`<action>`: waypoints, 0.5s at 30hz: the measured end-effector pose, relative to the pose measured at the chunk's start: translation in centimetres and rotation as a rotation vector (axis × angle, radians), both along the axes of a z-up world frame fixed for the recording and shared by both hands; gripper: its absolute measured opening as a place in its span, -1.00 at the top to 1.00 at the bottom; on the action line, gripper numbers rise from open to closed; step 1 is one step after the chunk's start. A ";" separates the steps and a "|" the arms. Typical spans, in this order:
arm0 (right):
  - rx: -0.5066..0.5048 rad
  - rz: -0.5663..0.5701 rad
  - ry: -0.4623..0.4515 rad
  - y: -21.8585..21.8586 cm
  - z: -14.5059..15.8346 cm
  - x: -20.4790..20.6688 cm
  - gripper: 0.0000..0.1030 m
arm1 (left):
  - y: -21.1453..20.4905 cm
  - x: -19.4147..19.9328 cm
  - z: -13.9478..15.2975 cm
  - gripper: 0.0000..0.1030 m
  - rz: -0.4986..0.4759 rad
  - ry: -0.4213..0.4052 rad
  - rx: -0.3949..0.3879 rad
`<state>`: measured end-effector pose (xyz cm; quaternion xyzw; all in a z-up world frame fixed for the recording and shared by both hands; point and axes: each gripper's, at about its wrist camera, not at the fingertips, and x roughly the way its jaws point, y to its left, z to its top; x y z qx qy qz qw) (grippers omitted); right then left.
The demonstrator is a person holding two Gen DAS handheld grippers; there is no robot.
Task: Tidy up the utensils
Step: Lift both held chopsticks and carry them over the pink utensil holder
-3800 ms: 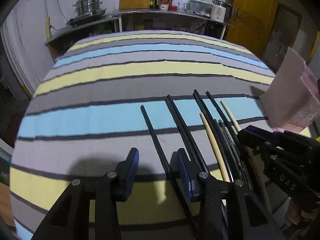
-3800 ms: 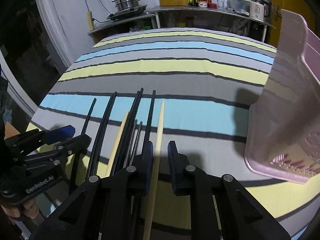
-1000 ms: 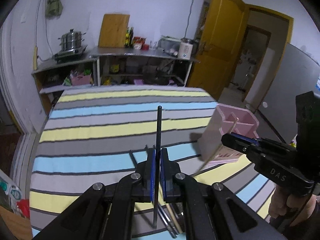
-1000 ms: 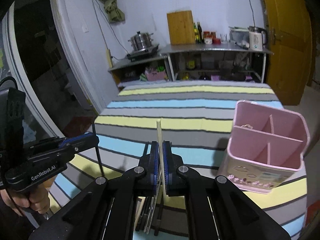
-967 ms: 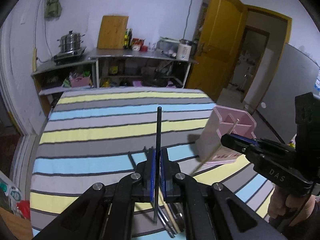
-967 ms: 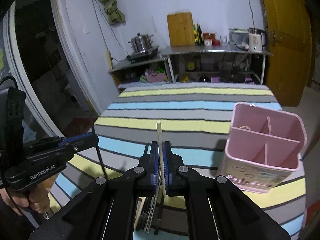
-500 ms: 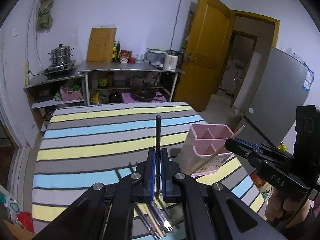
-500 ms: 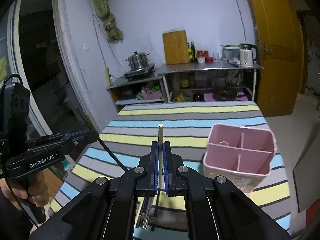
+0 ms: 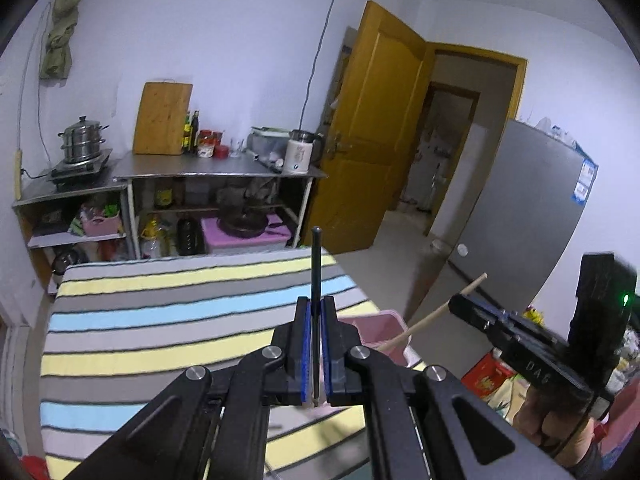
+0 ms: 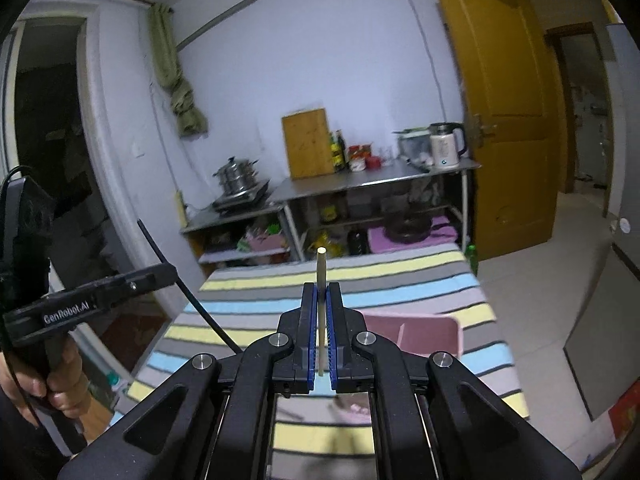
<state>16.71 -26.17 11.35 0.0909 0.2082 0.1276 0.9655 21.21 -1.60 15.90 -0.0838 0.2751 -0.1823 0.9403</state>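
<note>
Bench (image 9: 168,344) under a striped cloth fills the lower half of both views, seen from well above; over the last second both cameras have risen from close over the cloth to this high vantage.

Pink divided utensil holder (image 10: 416,330) stands near the right edge of the bench, mostly hidden behind the gripper bodies. In the left wrist view only its rim shows (image 9: 376,322).

Left gripper (image 9: 316,334): jaws together, clamped on a black chopstick (image 9: 316,276) that points straight out along the fingers. In the right wrist view the same stick (image 10: 176,276) slants down from the gripper, its lower end hanging over the left part of the bench.

Right gripper (image 10: 321,334): jaws together on a pale wooden chopstick (image 10: 321,276), also running forward along the fingers. From the left wrist view that stick (image 9: 434,312) angles down toward the holder's rim; whether its tip is inside, I cannot tell.

Change: a few seconds ago both chopsticks lay in the row near the front edge of the bench, jaws apart around them. Now each is lifted clear and carried high. The remaining chopsticks are out of sight below the grippers.

Reading: pick-up done for this pair; drop into the holder not yet made. Next move likely calls for tipping each stick upright over one compartment. Thin sticks may pivot in the pads.
</note>
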 end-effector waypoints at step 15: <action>0.022 -0.063 0.110 -2.4 -4.4 4.1 0.91 | -4.1 7.9 -5.7 0.91 -0.049 0.135 -0.021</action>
